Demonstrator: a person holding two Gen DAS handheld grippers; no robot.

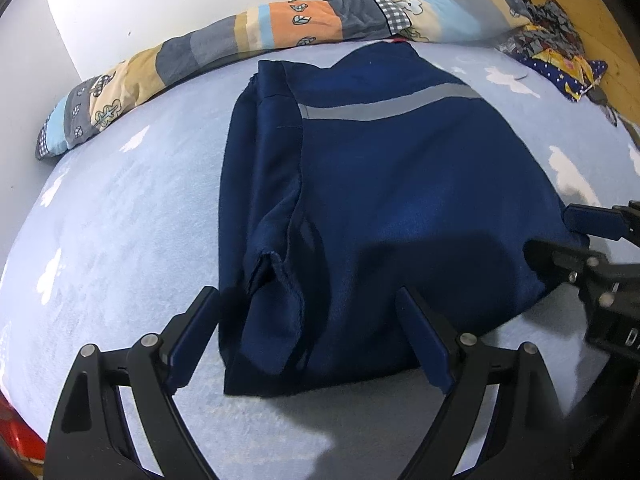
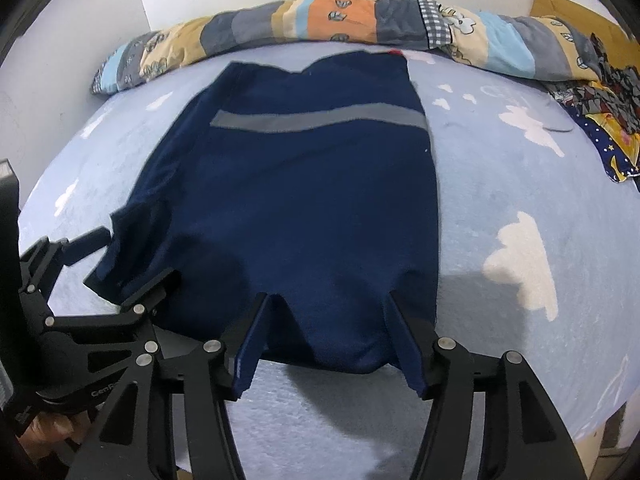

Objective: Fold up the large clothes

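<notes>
We hold both claws, left gripper (image 1: 308,300) and right gripper (image 2: 330,304), wide apart over the near hem of the navy garment (image 1: 400,184) on the bed (image 1: 120,220).

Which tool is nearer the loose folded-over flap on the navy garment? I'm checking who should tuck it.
Left. The left tool straddles the flap; the right tool sits over the garment's opposite near corner.

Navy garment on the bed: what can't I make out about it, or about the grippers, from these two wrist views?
- Navy garment: what kind it is; already folded, the layers hide its shape in both views.
- Red scrap at its far edge: too small to identify.
- Left gripper: whether its fingers touch the cloth; its own shadow covers the spot.
- Right gripper: the same; open fingers straddle the near hem.
</notes>
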